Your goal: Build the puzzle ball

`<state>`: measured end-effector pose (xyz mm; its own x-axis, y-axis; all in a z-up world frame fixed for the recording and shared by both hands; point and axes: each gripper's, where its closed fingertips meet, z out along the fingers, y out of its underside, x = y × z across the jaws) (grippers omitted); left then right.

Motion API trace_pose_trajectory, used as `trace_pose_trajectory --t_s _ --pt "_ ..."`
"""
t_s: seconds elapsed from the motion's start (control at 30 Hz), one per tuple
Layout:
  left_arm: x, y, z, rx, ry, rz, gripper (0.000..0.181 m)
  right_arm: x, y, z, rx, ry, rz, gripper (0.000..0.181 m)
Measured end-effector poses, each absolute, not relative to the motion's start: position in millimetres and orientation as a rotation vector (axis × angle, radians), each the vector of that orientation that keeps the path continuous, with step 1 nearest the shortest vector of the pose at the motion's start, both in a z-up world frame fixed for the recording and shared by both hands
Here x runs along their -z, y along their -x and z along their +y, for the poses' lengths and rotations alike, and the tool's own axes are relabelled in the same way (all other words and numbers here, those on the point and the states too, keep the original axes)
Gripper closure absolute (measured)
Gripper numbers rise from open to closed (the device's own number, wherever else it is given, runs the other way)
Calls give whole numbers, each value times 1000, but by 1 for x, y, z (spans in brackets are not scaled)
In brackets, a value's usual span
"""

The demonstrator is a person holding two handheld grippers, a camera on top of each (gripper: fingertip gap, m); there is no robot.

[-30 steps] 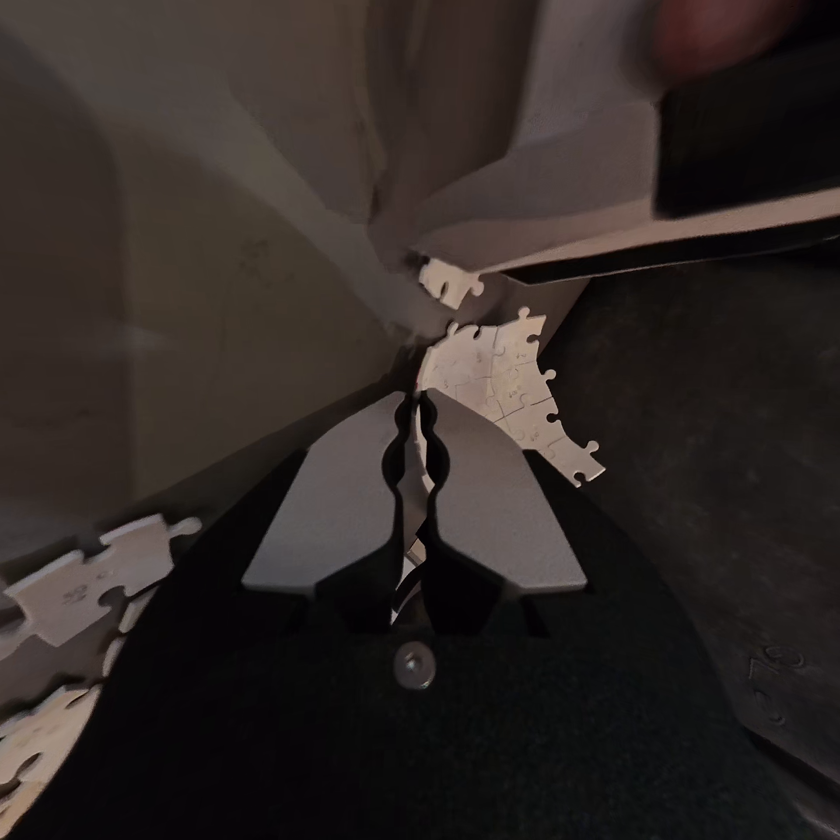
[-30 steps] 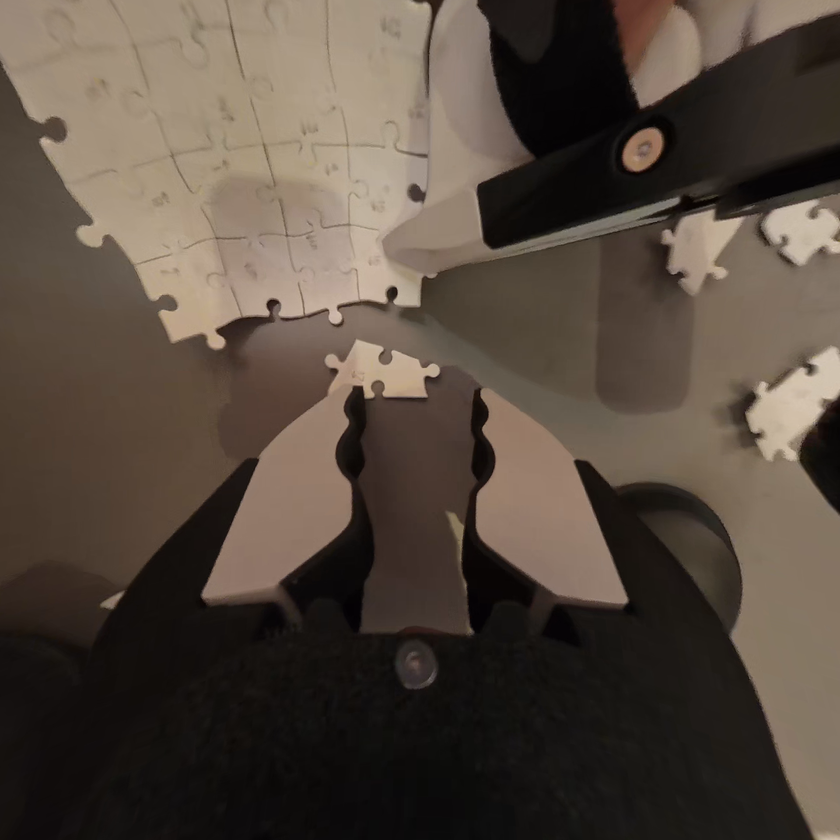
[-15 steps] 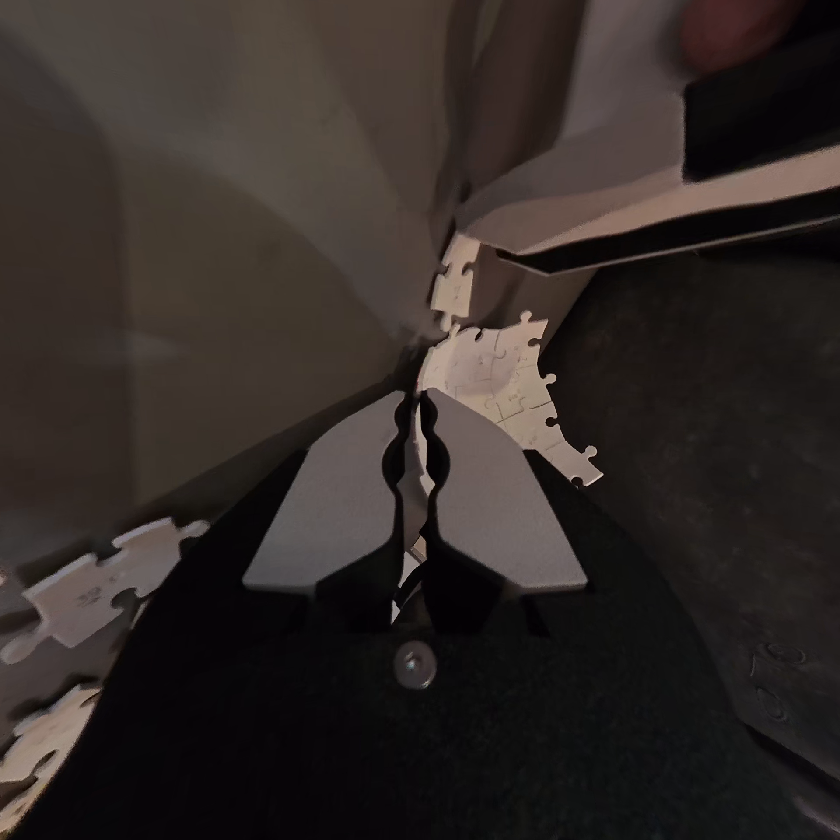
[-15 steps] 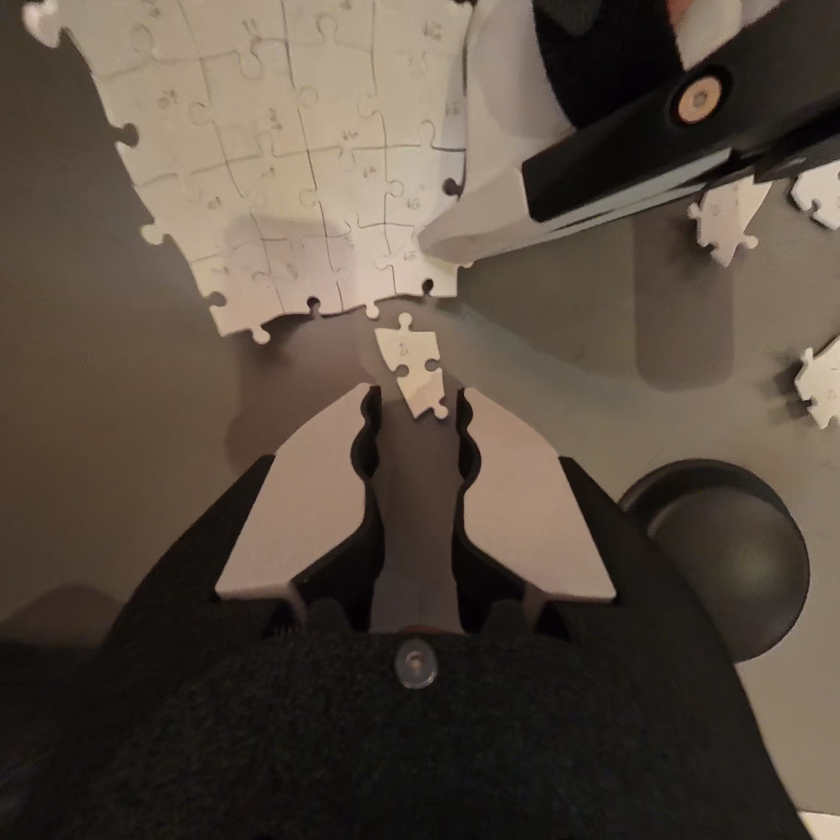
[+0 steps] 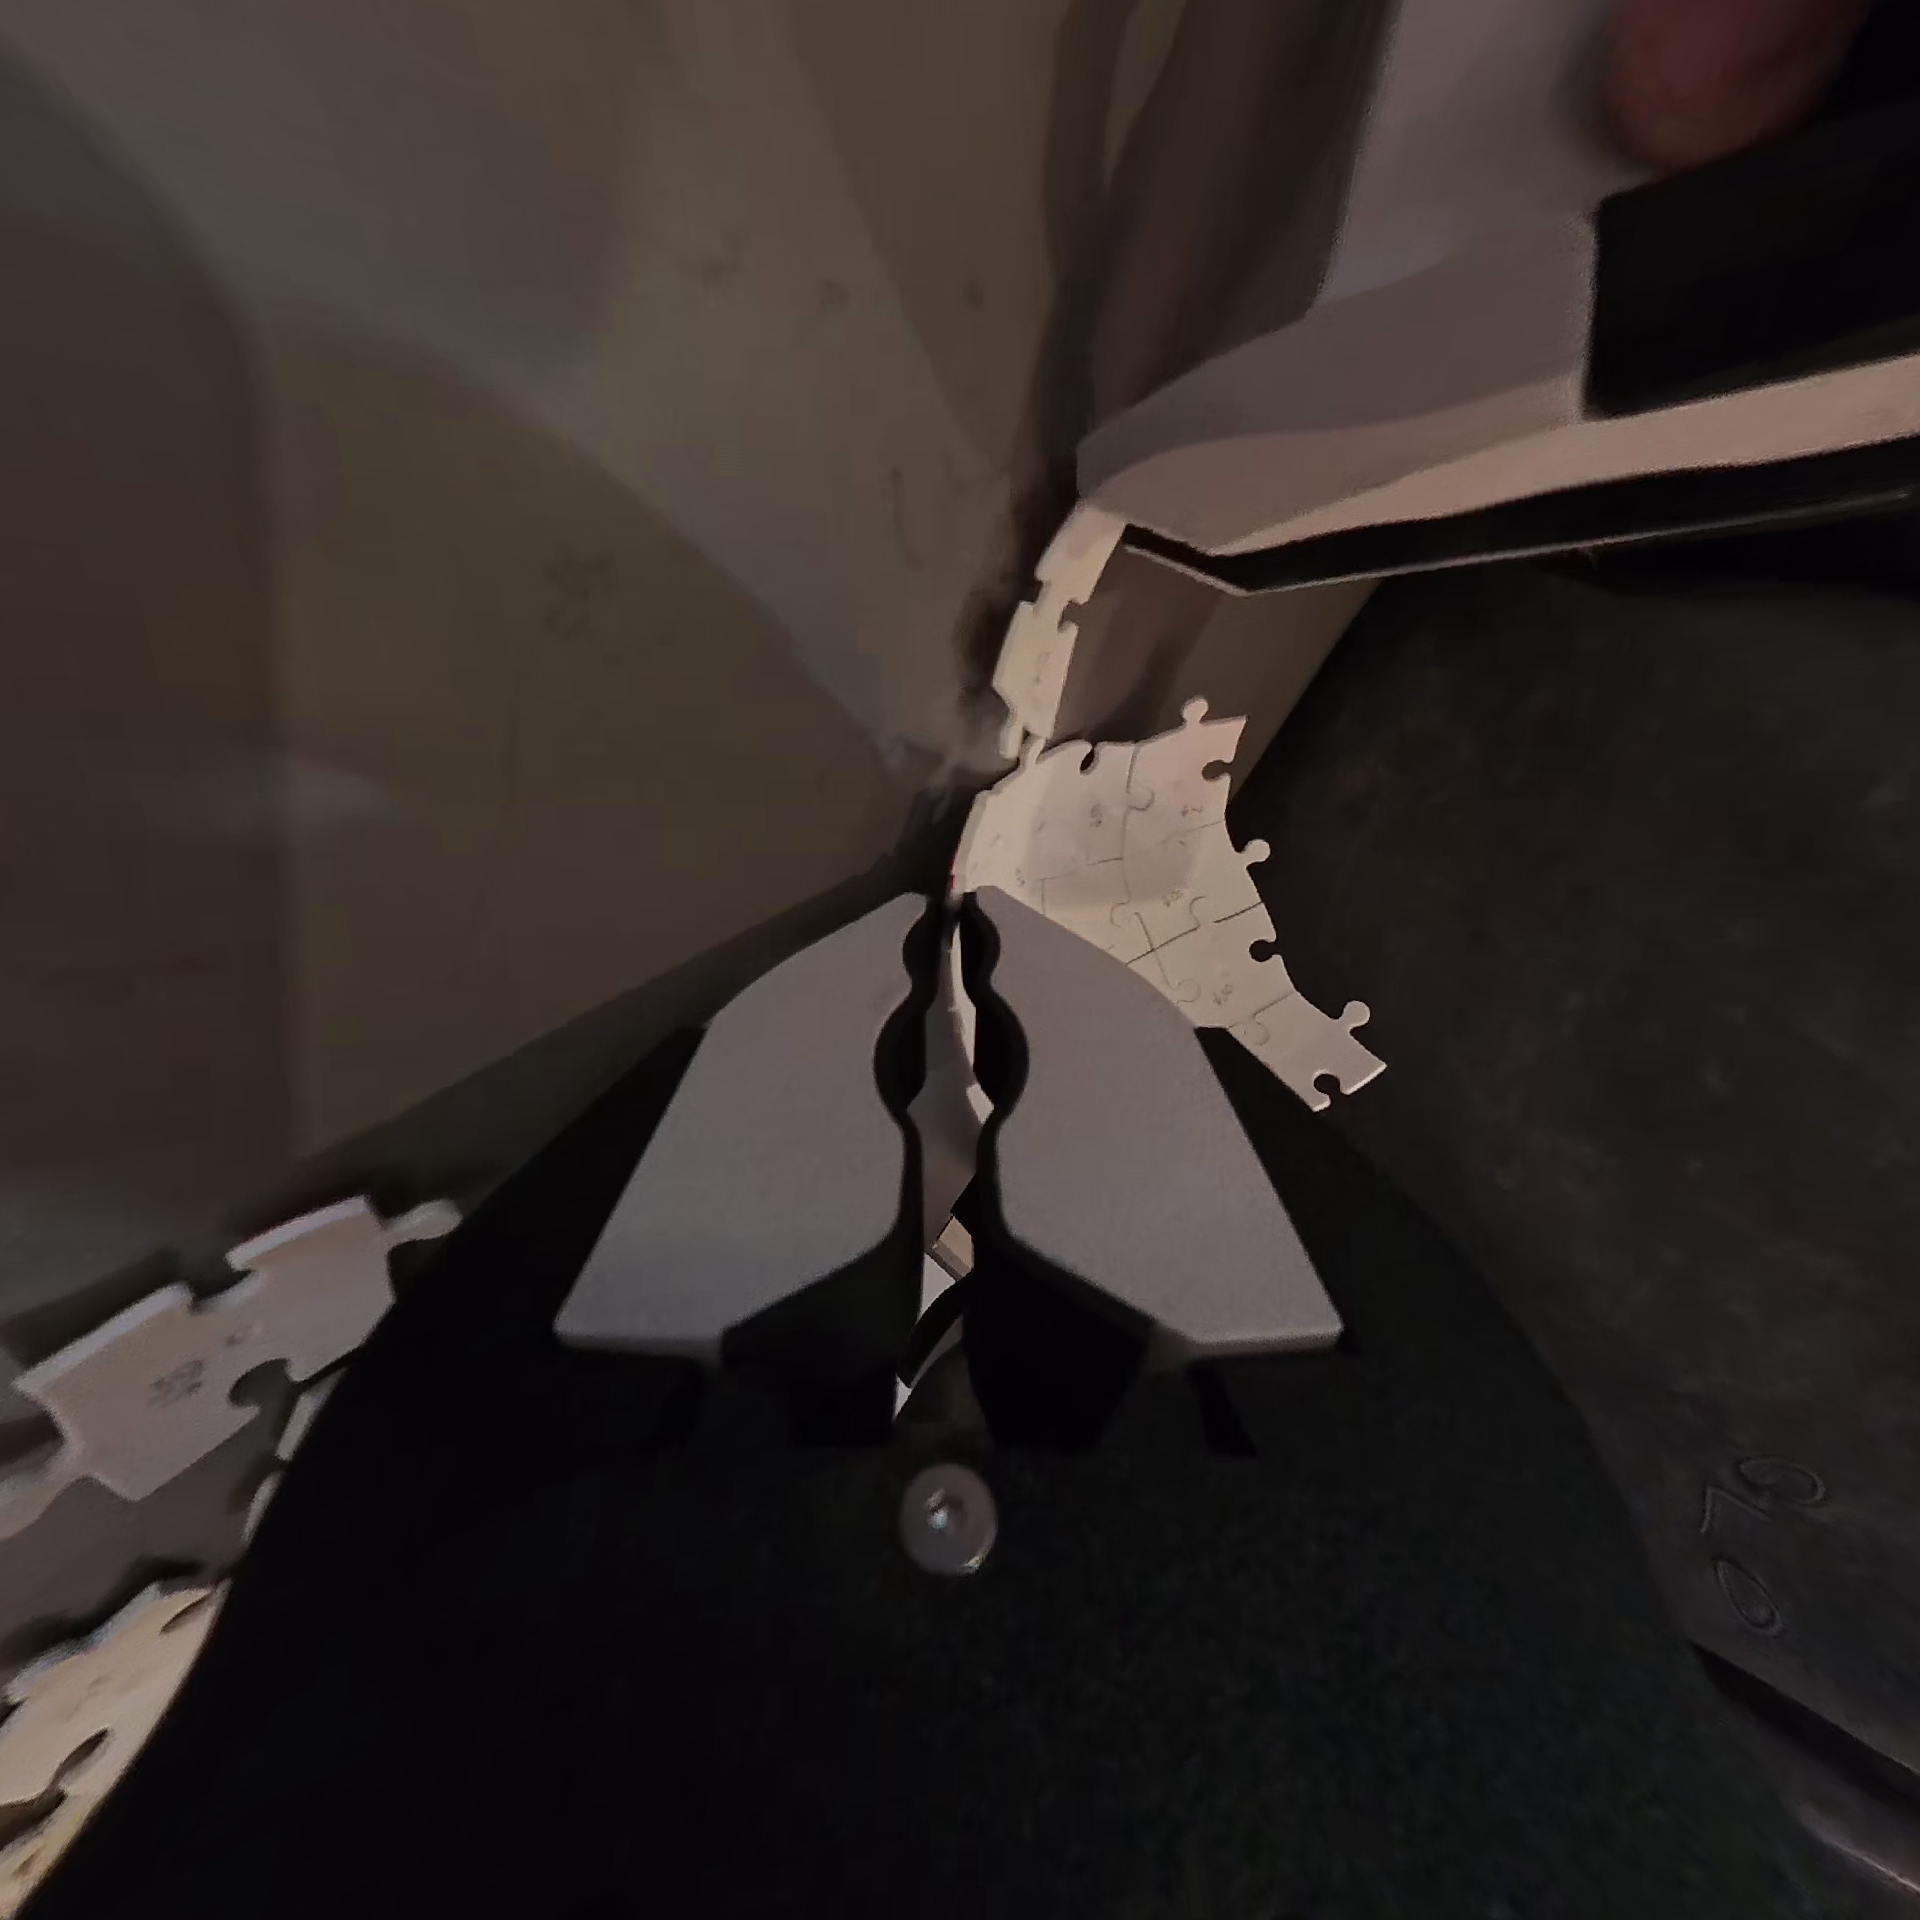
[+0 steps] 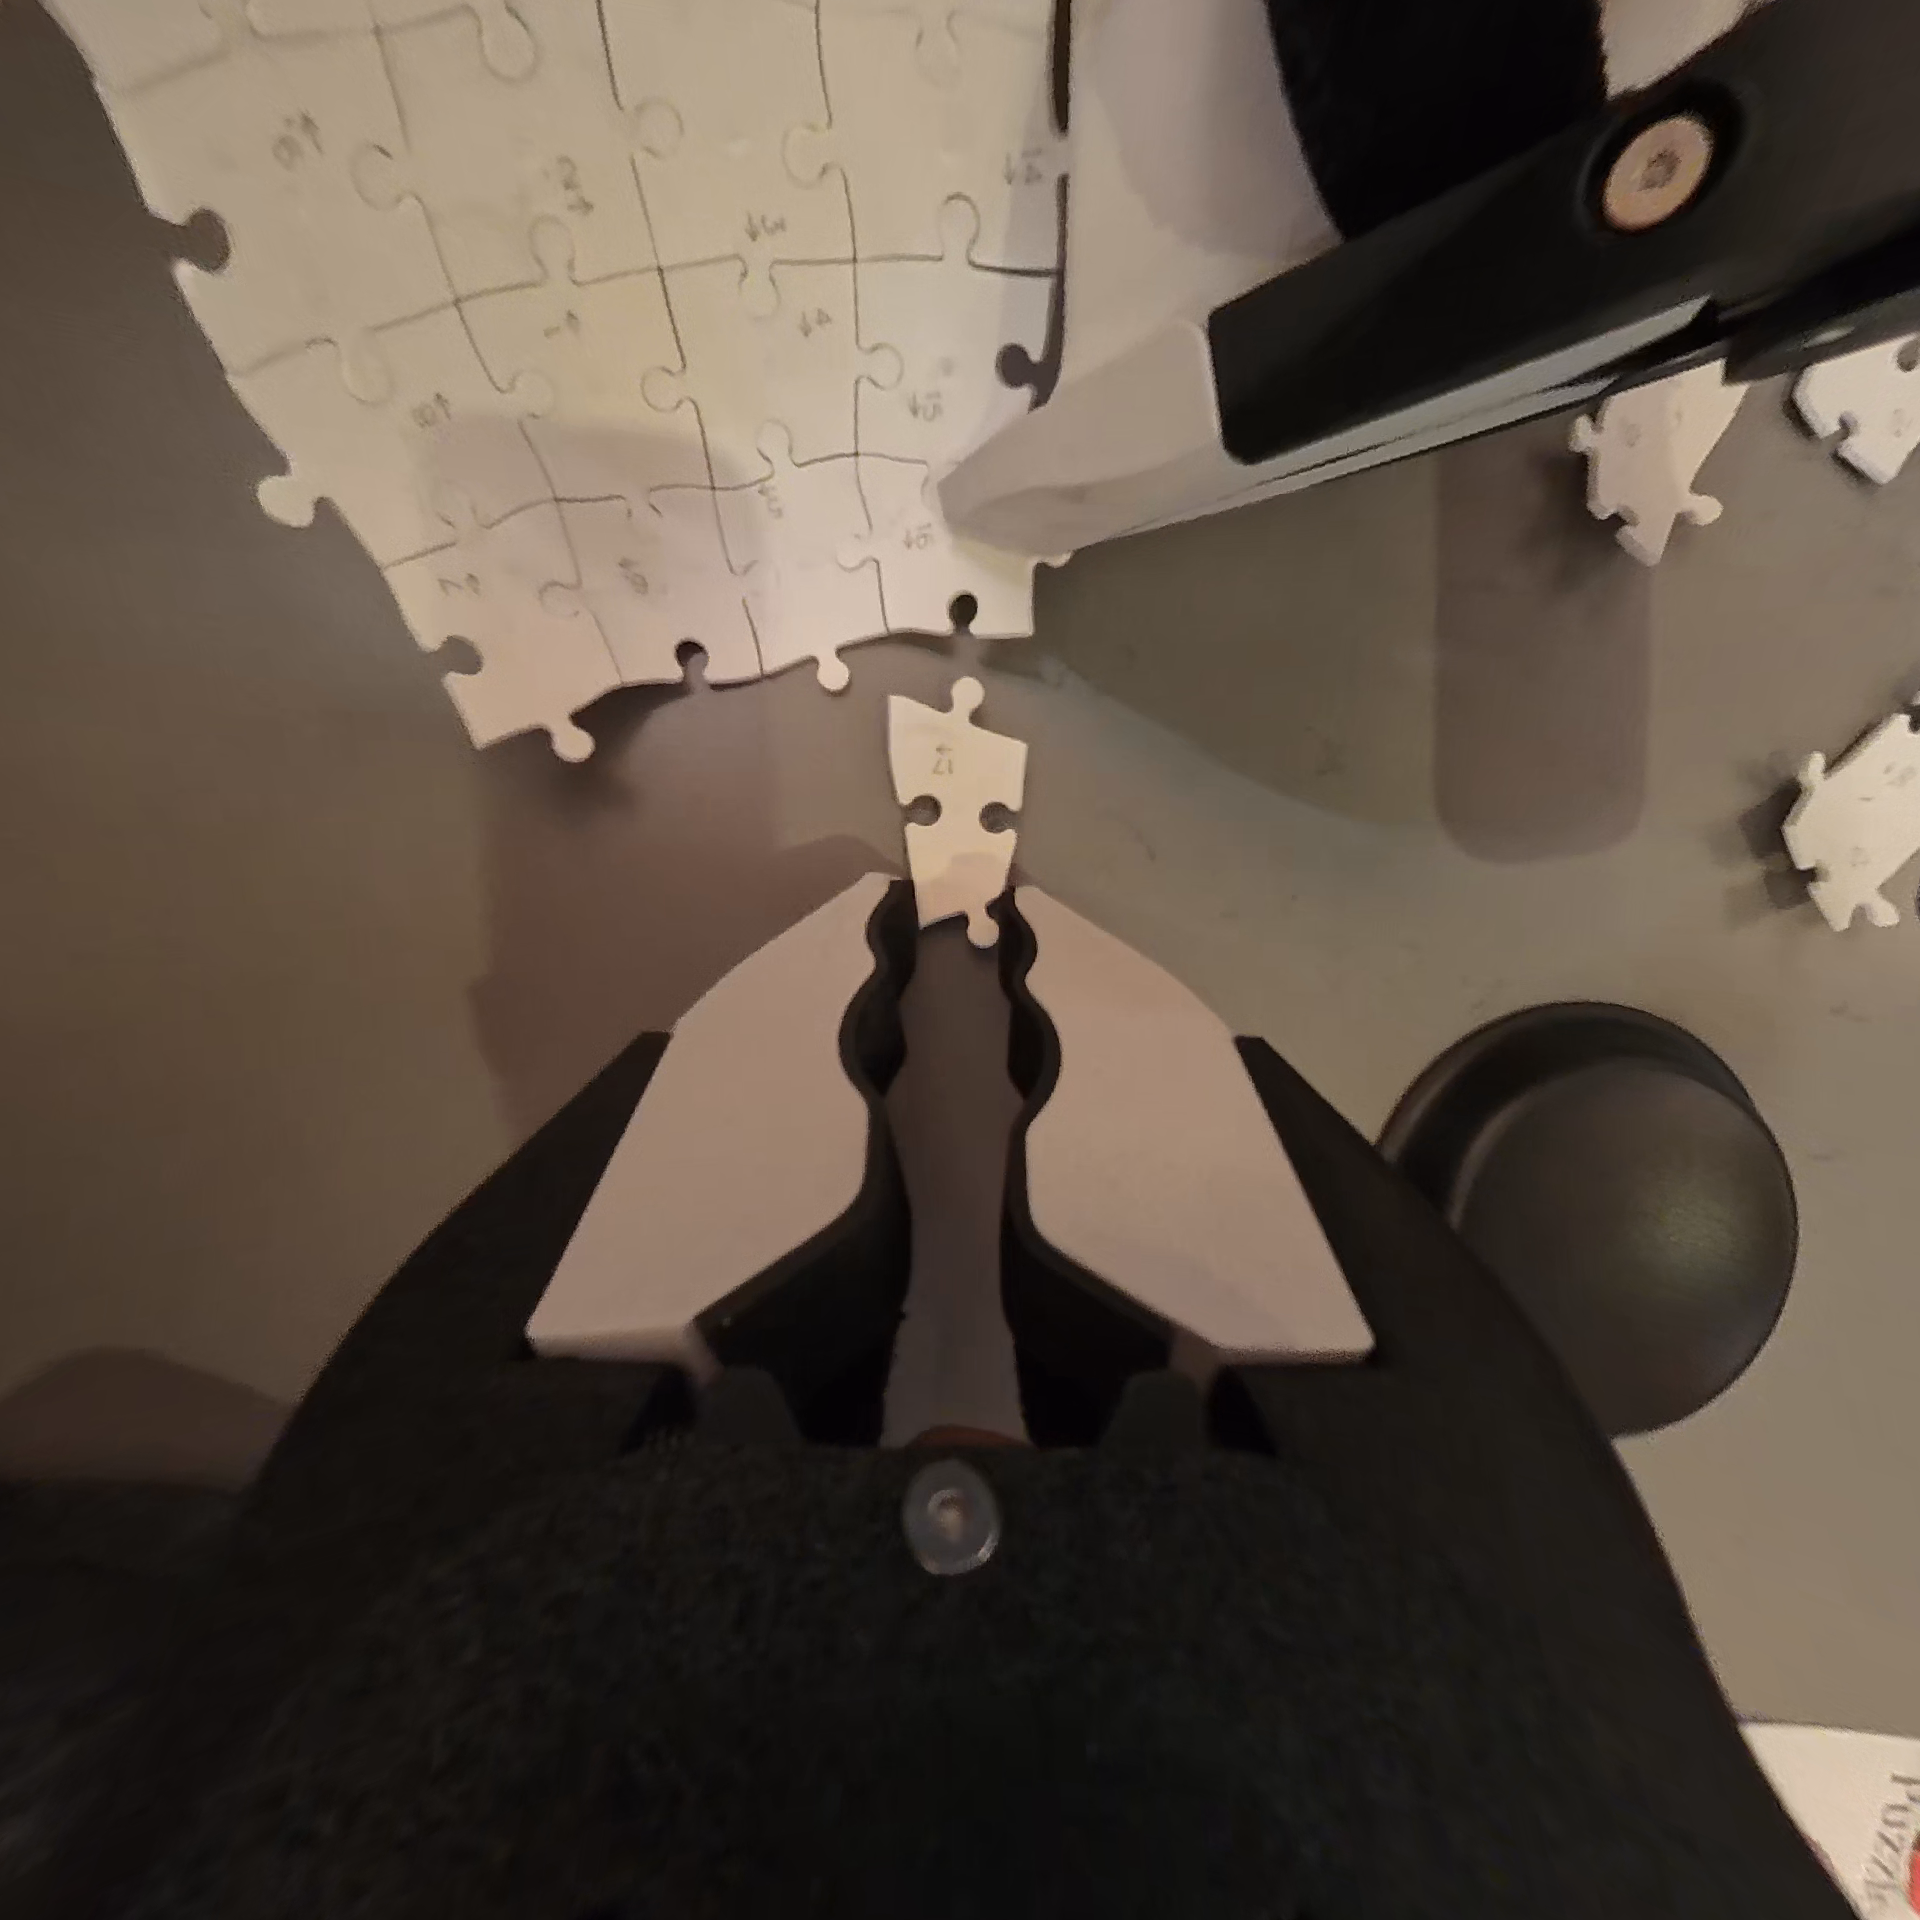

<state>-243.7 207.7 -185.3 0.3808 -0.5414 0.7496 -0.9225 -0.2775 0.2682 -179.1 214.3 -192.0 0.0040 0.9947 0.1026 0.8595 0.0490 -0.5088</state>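
one assembled puzzle section (image 6: 644, 353), white and curved, made of many interlocked pieces, lies on the grey table (image 6: 312, 935) toward its far left part in the right wrist view. the left gripper (image 5: 945, 909) has its jaws pressed together on the right edge of that section; in the right wrist view its pale fingertips (image 6: 1039, 488) sit on the section's near right corner. in its own view the section (image 5: 1174, 894) fans out just past the fingertips.

the right gripper (image 6: 951, 914) holds one loose puzzle piece (image 6: 956, 800) by its near end, jaws pinching it with only a narrow gap between them. the piece points toward the section's near edge, its tab just short of a notch there, not yet joined. in the left wrist view this piece (image 5: 1044, 634) hangs from the right gripper's tip, its low end almost touching the section.

three more spare pieces (image 6: 1652, 468) lie apart near the table's right edge. one dark round knob (image 6: 1600, 1216) sits on the table right of the right gripper. a printed sheet (image 6: 1849, 1808) shows at the near right corner.
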Motion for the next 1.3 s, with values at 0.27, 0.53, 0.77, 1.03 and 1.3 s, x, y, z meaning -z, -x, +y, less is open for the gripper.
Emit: trace_pose_trajectory --t_s 0.27,0.53,0.77,1.03,1.3 --pt "186 243 208 -687 -1932 -1232 179 171 184 218 -364 1853 -1828 166" --pt "188 242 209 -656 -1889 -1187 178 185 189 210 -302 1919 -1814 166" --pt "187 242 210 -581 -1862 -1194 178 187 186 212 -255 1936 -1875 166" --pt "187 240 209 -560 -1864 -1182 177 193 188 210 -259 1953 -1913 166" --pt "188 239 209 -550 -1863 -1177 177 195 187 212 -285 1989 -1873 164"
